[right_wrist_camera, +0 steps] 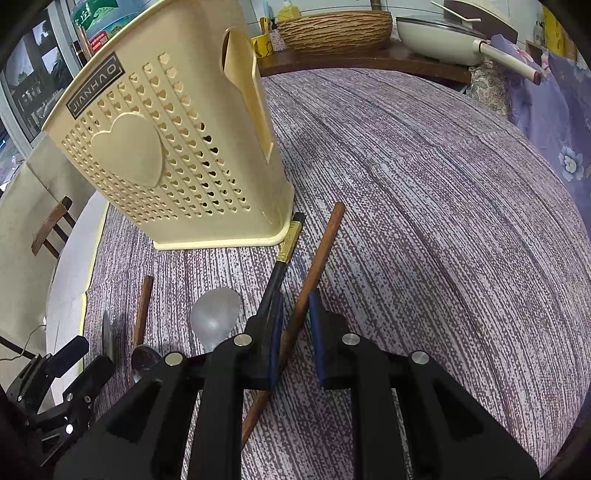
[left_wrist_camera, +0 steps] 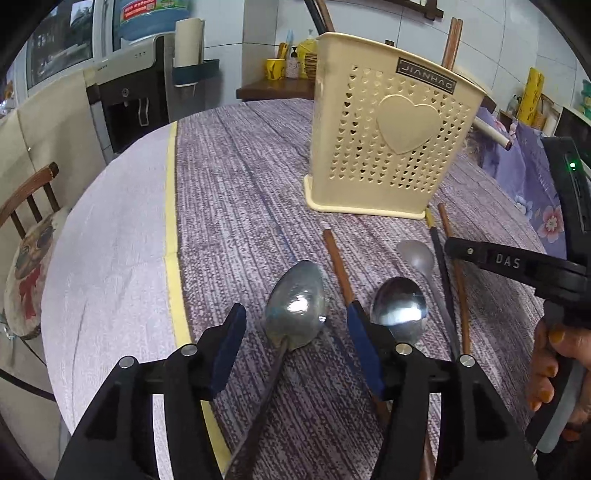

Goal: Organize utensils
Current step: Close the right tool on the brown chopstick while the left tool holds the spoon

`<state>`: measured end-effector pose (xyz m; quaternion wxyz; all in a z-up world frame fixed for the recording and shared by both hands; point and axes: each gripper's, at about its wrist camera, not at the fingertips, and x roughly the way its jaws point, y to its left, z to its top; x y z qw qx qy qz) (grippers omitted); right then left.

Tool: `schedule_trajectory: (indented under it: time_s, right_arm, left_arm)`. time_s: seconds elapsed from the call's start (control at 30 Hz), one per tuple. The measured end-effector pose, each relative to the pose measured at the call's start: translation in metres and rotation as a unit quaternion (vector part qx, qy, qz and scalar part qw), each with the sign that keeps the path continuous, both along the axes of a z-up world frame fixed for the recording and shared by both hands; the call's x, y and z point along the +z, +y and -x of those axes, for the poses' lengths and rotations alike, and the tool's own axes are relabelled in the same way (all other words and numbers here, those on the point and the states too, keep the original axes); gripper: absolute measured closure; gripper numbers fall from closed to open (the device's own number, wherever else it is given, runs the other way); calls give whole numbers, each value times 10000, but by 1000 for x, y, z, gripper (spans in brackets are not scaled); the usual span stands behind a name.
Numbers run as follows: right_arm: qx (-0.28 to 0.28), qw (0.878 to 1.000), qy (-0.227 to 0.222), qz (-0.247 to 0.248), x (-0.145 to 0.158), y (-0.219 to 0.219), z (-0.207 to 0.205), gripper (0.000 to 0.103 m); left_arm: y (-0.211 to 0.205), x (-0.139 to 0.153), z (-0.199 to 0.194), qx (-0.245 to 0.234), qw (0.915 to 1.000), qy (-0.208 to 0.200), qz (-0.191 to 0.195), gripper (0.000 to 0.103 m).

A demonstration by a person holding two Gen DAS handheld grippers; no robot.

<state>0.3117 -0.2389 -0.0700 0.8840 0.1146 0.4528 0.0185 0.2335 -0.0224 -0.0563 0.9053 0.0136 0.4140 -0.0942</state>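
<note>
A cream perforated utensil holder (left_wrist_camera: pixel 388 147) (right_wrist_camera: pixel 166 158) stands on the purple cloth with two brown chopsticks (left_wrist_camera: pixel 452 44) upright in it. My left gripper (left_wrist_camera: pixel 295 310) is open around a large metal spoon (left_wrist_camera: pixel 295 291) lying on the cloth; neither pad touches it. Right of it lie a brown chopstick (left_wrist_camera: pixel 338 262), a second shiny spoon (left_wrist_camera: pixel 399 306) and a matte grey spoon (left_wrist_camera: pixel 415 254) (right_wrist_camera: pixel 216 314). My right gripper (right_wrist_camera: pixel 296 295) is shut on another brown chopstick (right_wrist_camera: pixel 321 254), which slants across the cloth. A black chopstick (right_wrist_camera: pixel 284 254) lies just outside its left finger.
The round table's edge curves along the left, with a wooden chair (left_wrist_camera: pixel 29 206) beyond it. A water dispenser (left_wrist_camera: pixel 129 92) stands further back. Behind the table are a woven basket (right_wrist_camera: pixel 332 29) and a white pan (right_wrist_camera: pixel 443 37). A hand (left_wrist_camera: pixel 554 369) holds the right gripper.
</note>
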Motion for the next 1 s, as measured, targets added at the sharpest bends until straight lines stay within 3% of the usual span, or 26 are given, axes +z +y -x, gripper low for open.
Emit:
schedule_trajectory:
  time_s: [0.47,0.53,0.67,1.0]
  right_arm:
    - [-35,9999,93,93,2,4,-4,88]
    - [-63,9999,93,129,2,4,-7,88]
    - [-144,9996,112,223,3,7,-12,88]
    - [-171,9993,69,336,2,7,-12,91]
  left_arm:
    - [-9,-10,-12,-124,9990,183,-395,47]
    - [-11,-9,-15,-153,9988,174,-435,50]
    - [-13,-8,-22,-202,9983,202,-512,66]
    - [-18,-8,-24,-203,9979,204,-577,66]
